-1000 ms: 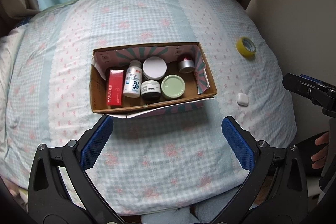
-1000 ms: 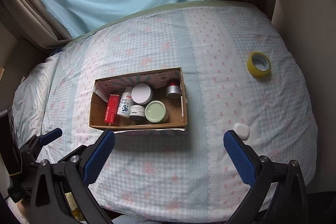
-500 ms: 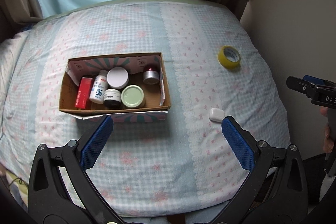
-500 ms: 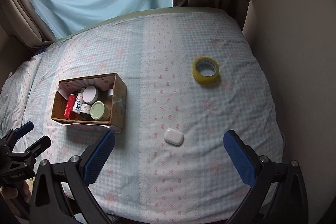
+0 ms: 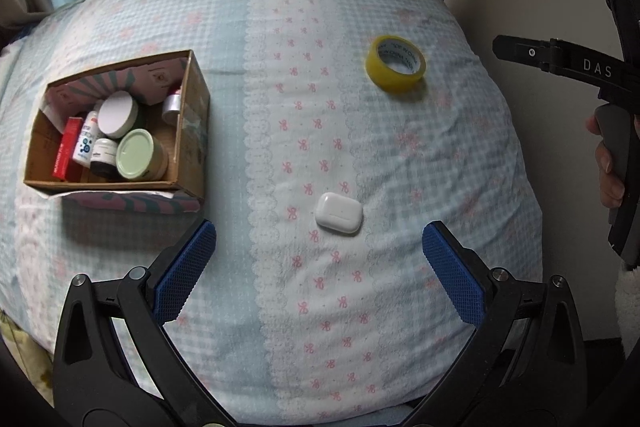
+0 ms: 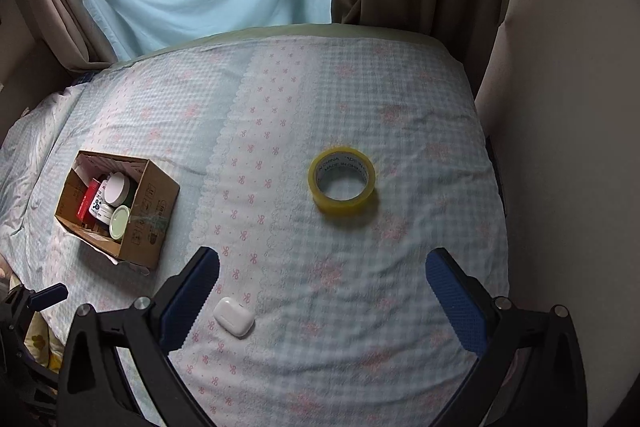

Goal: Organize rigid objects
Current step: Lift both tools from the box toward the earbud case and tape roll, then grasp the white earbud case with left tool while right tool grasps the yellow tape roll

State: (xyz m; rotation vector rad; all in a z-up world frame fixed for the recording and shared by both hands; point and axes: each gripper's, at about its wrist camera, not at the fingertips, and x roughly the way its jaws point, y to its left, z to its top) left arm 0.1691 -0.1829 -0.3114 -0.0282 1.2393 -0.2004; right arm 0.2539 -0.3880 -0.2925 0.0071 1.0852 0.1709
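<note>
The white earbud case (image 5: 339,214) lies loose on the bed (image 5: 440,155), just ahead of the left gripper (image 5: 320,267) at twelve o'clock; the yellow tape roll (image 6: 342,183) sits farther off, at twelve o'clock from the right gripper (image 6: 322,291); both are well apart from the cardboard box (image 5: 192,131) at ten o'clock, which already holds jars and bottles; jaws on both grippers are spread wide and hold nothing; the step in hand looks like the approach; next, descend over one piece and close.

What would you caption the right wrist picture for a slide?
Open right gripper hovers over a bed, facing a yellow tape roll, white earbud case and cardboard box.
</note>
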